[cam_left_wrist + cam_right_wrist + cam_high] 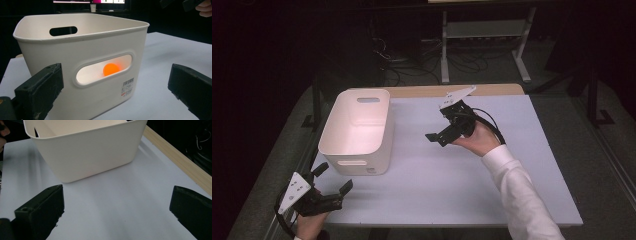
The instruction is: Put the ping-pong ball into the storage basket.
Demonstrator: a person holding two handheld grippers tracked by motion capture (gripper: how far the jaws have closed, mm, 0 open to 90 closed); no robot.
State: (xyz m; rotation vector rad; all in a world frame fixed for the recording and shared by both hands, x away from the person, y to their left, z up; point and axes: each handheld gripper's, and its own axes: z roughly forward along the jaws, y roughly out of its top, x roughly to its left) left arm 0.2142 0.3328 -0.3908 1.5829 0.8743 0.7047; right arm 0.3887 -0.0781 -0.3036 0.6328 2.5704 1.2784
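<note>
I am holding both the left claw (333,178) and right claw (438,126) released, risking nudging the white bin (357,131) and rolling its orange ball (111,69).

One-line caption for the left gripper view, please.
Open left gripper faces a white bin; an orange ball shows through its handle slot.

sticker (127,88) on bin (82,50), print unreadable
</note>
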